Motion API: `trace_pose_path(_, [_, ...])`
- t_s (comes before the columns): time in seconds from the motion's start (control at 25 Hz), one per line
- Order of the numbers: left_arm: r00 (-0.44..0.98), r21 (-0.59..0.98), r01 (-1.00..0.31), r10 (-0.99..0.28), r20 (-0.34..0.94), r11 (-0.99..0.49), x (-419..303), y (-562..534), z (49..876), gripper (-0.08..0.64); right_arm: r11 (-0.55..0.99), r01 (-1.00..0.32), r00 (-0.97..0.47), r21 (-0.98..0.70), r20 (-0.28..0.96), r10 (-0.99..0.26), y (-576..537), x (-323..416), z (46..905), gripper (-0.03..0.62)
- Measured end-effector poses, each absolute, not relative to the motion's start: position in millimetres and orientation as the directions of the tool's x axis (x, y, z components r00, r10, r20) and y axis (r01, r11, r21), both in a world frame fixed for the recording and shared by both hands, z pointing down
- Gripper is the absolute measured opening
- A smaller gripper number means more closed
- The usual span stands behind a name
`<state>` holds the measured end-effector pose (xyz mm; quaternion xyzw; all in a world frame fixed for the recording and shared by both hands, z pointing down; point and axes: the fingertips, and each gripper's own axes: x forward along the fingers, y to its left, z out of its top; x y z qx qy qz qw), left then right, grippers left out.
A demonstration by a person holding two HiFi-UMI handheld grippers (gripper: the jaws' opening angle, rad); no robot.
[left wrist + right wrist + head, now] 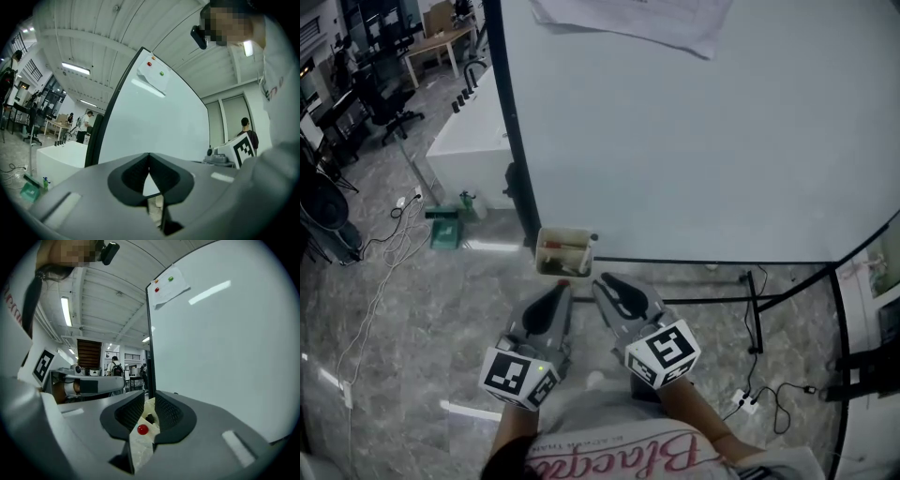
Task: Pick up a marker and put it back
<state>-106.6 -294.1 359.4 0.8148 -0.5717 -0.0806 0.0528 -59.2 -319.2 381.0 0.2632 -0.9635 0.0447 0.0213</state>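
An open-plan office or lab: a big whiteboard (694, 141) on the right, desks (441, 42) and swivel chairs (389, 108) far left, strip lights (75, 69) overhead.

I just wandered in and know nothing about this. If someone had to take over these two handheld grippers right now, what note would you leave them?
The left gripper: jaws shut, empty, aimed at the marker tray.
The right gripper: jaws slightly apart, gripping nothing. A red marker end shows through the gap.
Things: the tray hangs at the lower left corner of the whiteboard.
Done: neither gripper holds a marker. Whether one was already lifted and returned cannot be told.
Left: if not, grip a marker, lift it, set it back.
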Motion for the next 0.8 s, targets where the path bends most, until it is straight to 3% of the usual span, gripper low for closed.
trace_pose_path(0.2, [0.328, 0.183, -0.924, -0.942, -0.066, -0.335, -121, -314, 360, -0.002, 0.827, -0.552, -0.833, -0.109, 0.111, -0.542, -354, -69, 396, 0.118])
trace_pose_path(0.32, [0.339, 0.177, -0.922, -0.939, -0.06, -0.345, -127, -325, 359, -0.002, 0.807, -0.575, -0.817, -0.138, 0.149, -0.557, -374, -75, 407, 0.129])
trace_pose_path(0.56, [0.358, 0.168, -0.917, -0.932, -0.053, -0.362, -139, -339, 361, -0.002, 0.788, -0.585, -0.81, -0.192, 0.19, -0.555, -393, -90, 425, 0.126])
trace_pose_path(0.68, [0.366, 0.168, -0.914, -0.929, -0.055, -0.37, -139, -344, 359, -0.002, 0.796, -0.565, -0.825, -0.219, 0.187, -0.534, -393, -91, 427, 0.07])
trace_pose_path(0.8, [0.376, 0.171, -0.909, -0.925, -0.055, -0.38, -139, -346, 359, -0.002, 0.804, -0.538, -0.843, -0.251, 0.169, -0.511, -389, -93, 425, 0.072])
